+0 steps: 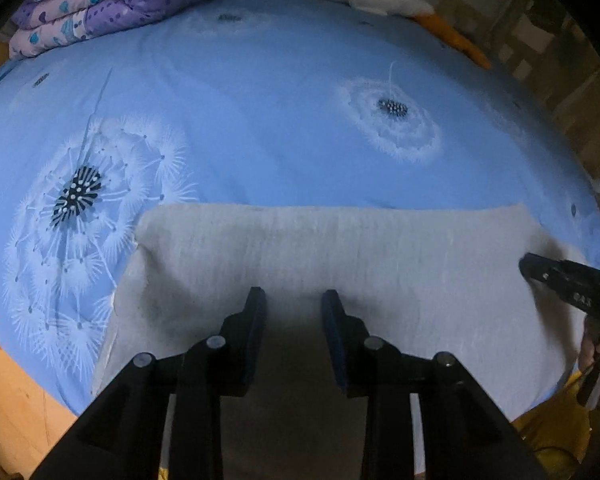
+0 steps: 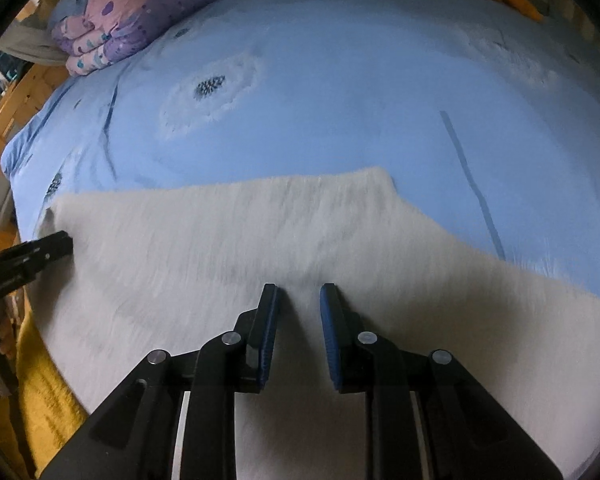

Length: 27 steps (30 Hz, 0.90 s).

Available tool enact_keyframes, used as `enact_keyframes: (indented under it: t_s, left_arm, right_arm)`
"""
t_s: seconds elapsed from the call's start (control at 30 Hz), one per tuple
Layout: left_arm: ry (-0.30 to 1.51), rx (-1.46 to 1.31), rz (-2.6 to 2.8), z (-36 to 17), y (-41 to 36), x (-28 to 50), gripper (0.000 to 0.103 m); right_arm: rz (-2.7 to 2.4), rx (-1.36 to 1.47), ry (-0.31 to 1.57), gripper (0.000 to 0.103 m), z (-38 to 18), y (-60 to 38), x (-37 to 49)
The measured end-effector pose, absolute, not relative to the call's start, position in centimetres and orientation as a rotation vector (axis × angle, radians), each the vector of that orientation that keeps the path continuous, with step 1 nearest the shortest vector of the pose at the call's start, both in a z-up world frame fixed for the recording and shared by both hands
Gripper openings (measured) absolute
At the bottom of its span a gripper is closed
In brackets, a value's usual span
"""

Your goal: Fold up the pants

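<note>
Both tongs (image 1: 293, 300) (image 2: 299, 294) parted, empty, over fuzzy grey pants (image 1: 340, 248), blue dandelion-print sheet (image 1: 260, 120).

Both tools look alike: the left gripper (image 1: 292, 300) and right gripper (image 2: 299, 294) have matte black linkage arms, round silver pivot pins behind the tips, and ribbed blue pads (image 2: 327, 320) lining the fingers.

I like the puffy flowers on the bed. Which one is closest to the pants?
The big dandelion with the striped black centre, just left of the grey pants. The smaller dandelion sits farther up the blue sheet.
</note>
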<state>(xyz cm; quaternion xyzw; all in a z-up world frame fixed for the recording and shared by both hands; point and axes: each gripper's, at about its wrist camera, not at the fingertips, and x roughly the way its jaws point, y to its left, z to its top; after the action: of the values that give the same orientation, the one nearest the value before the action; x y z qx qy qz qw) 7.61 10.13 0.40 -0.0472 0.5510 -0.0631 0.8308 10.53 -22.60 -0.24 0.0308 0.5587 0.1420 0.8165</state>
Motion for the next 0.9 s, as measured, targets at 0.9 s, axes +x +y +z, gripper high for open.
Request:
enact_keyframes:
  t_s: [0.9]
  left_arm:
    - [1.206, -0.165, -0.097, 2.8, 5.5, 2.1, 0.037]
  right_arm:
    - [-0.032, 0.518, 1.081, 0.043, 4.6, -40.0, -5.9]
